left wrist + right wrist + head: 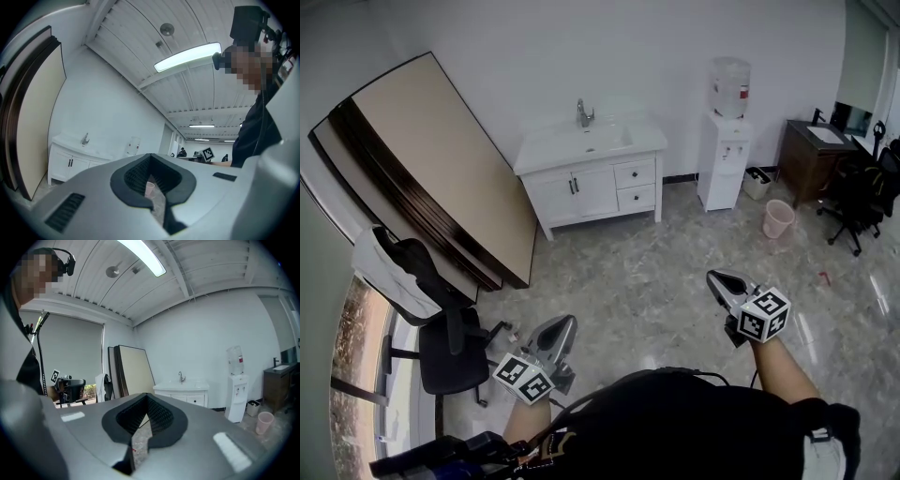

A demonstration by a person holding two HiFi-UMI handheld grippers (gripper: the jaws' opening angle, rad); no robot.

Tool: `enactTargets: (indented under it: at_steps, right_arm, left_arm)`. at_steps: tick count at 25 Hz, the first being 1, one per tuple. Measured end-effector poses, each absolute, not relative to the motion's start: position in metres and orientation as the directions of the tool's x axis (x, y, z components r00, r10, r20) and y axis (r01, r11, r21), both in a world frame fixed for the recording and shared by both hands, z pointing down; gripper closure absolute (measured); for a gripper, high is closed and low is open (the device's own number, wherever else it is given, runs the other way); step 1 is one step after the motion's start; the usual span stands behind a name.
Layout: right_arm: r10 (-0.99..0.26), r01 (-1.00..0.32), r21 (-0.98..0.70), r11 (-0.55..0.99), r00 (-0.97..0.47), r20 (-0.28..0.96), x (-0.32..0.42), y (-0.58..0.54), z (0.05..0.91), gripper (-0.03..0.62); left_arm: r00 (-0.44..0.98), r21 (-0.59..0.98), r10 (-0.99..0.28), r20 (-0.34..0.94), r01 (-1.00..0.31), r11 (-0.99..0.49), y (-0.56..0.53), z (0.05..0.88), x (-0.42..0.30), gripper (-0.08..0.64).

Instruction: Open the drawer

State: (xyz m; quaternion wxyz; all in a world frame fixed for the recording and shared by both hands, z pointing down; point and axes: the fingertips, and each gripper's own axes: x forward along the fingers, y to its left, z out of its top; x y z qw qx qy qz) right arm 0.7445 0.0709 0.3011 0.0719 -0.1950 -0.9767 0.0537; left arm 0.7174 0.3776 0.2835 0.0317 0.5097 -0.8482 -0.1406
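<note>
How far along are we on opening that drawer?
Done: nothing; both drawers of the white vanity sit closed. In hand: nothing; left gripper and right gripper are shut and empty, over the floor, well short of the vanity. Left: reach the vanity, take hold of a drawer, pull it open.

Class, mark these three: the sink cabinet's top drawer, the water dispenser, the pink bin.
top drawer [635, 173], head view, its front panel.
water dispenser [724, 164], head view, its white body.
pink bin [778, 220], head view, its side wall.
</note>
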Motion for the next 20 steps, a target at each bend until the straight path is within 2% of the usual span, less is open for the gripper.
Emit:
enactTargets:
  at_steps: [8, 20]
  right_arm:
    - [0.338, 0.326, -0.116, 0.938, -0.935, 0.105, 0.661, 0.13, 0.28, 0.594]
    - [0.368, 0.355, -0.12, 0.927, -0.922, 0.118, 0.551, 0.228, 0.286, 0.594]
  left_arm:
    - [-0.434, 0.249, -0.894, -0.112, -0.883, 0.398, 0.438, 0.269, 0.619, 0.566]
    - [-0.463, 0.255, -0.882, -0.089, -0.867, 0.429, 0.536, 0.275, 0.514, 0.566]
